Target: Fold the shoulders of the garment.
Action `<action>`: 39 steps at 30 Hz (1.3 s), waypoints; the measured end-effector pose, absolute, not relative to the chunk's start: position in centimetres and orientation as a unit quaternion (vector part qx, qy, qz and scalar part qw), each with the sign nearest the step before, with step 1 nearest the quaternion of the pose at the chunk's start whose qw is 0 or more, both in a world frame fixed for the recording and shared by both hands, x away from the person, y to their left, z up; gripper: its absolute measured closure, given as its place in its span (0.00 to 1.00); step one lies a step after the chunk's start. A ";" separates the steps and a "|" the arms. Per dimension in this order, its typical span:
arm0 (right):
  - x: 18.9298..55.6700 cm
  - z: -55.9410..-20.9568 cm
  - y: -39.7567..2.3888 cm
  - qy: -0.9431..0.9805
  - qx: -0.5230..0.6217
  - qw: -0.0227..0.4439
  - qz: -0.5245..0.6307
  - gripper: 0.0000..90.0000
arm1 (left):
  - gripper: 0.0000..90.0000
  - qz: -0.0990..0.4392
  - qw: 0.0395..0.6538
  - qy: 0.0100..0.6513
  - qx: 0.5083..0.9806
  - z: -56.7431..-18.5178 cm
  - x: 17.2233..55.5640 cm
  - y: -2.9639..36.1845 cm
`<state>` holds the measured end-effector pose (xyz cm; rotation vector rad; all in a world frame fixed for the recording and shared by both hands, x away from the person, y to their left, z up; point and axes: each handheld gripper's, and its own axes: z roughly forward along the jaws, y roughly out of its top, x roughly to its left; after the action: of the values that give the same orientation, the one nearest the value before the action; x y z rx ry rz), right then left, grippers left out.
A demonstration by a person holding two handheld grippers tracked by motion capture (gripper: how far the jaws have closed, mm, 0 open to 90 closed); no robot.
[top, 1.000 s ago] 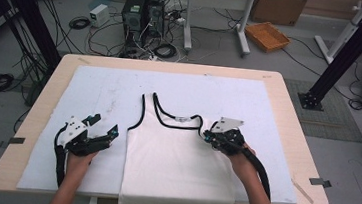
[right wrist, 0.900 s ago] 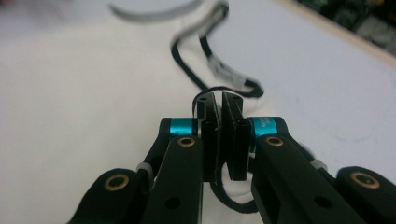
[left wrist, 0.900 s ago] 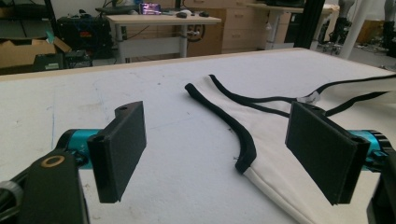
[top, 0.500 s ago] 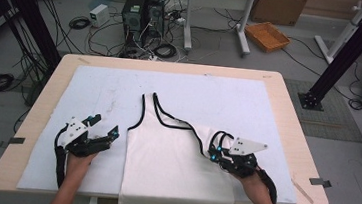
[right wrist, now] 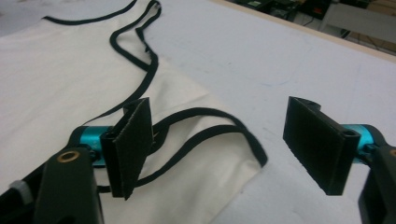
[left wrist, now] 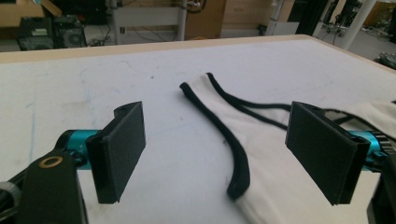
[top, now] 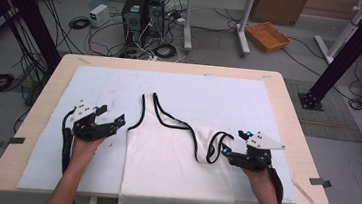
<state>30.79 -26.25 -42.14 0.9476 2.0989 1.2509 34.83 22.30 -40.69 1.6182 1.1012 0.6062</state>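
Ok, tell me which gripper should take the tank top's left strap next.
Left. The left gripper sits open beside the tank top, its left strap lying between the jaws in the left gripper view. The right gripper, jaws just opened, is at the far shoulder.

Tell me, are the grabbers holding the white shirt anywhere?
No. Both the left gripper and the right gripper stand open with nothing pinched; the right's jaws have just opened over a strap of the white tank top.

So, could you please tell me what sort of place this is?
Probably a lab or workshop: computer towers amid tangled cables on the floor, and black frame posts around the padded table.
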 end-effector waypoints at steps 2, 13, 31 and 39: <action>31.0 -42.1 -26.6 0.773 0.353 0.259 0.459 0.25 | 0.22 0.239 0.508 0.466 0.684 -40.1 36.5 21.3; 31.7 -42.7 -28.3 0.759 0.387 0.241 0.465 0.24 | 0.30 0.169 0.414 0.542 0.712 -41.8 44.0 17.3; 31.3 -43.1 -29.0 0.753 0.404 0.239 0.462 0.23 | 0.46 0.218 0.336 0.500 0.768 -44.4 47.7 13.9; 31.3 -43.2 -29.1 0.753 0.405 0.237 0.461 0.23 | 0.90 0.198 0.353 0.495 0.769 -44.5 47.7 14.5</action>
<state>31.29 -29.09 -43.24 1.1102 2.0635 1.2643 47.74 14.51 -44.50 1.9885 1.2793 0.5126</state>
